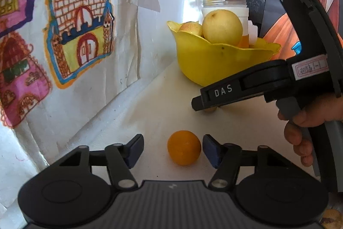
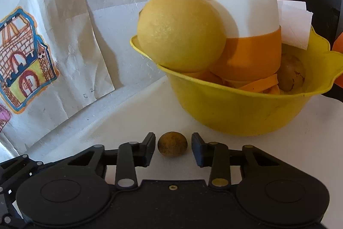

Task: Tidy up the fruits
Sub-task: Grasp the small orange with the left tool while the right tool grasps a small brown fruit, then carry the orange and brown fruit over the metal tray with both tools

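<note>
Left gripper (image 1: 172,150) part-open around a small round orange fruit (image 1: 184,147), right gripper (image 2: 173,148) narrow around a small brownish-yellow round fruit (image 2: 172,143), neither gripped, white worktop (image 2: 150,104), wavy-rimmed yellow plastic bowl (image 2: 235,113) nearby.

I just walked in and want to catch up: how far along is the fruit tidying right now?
Done: a large yellow fruit already sits in the yellow bowl. In hand: the left gripper brackets a small orange and the right gripper a small brown fruit, both on the white table, neither visibly clamped. Left: grip, lift and drop both into the bowl.
</note>
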`<state>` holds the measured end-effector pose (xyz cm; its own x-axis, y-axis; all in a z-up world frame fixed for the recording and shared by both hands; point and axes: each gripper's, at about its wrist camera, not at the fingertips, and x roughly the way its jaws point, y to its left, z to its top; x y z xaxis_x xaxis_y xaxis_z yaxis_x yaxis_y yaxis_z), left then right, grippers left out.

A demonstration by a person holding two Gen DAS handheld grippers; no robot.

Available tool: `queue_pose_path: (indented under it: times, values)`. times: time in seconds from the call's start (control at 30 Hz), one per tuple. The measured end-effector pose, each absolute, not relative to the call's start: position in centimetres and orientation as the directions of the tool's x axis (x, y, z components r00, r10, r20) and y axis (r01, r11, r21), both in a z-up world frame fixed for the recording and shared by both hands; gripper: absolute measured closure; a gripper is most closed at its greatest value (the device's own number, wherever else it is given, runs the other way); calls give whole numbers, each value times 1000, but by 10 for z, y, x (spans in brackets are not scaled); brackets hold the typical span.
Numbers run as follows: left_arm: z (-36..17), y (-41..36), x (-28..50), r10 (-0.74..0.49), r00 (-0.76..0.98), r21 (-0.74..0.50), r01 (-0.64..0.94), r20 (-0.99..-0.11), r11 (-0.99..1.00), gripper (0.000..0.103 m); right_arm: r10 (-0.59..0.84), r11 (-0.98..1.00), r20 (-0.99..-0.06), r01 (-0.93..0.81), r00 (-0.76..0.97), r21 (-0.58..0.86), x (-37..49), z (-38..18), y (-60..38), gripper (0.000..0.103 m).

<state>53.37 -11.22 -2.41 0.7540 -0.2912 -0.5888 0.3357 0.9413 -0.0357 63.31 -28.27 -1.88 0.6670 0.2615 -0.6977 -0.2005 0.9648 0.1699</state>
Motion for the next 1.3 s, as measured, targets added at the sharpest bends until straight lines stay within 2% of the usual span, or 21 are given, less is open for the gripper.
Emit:
queue_pose_path:
  times: [0.17, 0.23, 0.43, 0.73, 0.93, 1.3]
  values:
    - [-26, -113, 537, -313, 742, -64, 343, -593, 937, 56, 266, 964, -695, -202, 668, 175, 635, -23, -282, 71]
    - [-26, -115, 536, -324, 740, -67, 355, -589, 932, 65, 274, 961, -695, -210, 664, 179, 633, -23, -282, 71]
    - [-26, -114, 536, -336, 736, -93, 351, -588, 932, 66, 293, 956, -699, -225, 653, 190, 623, -19, -287, 71]
    - [-22, -94, 527, -355, 707, -203, 294, -611, 934, 67, 311, 949, -711, -250, 630, 192, 598, -11, -290, 71]
    - [-17, -85, 505, -311, 706, -181, 254, -636, 950, 67, 333, 941, -700, -274, 632, 199, 572, 2, -296, 71]
    - [9, -76, 447, -291, 728, -171, 237, -621, 956, 67, 388, 918, -676, -333, 627, 218, 495, 27, -314, 71]
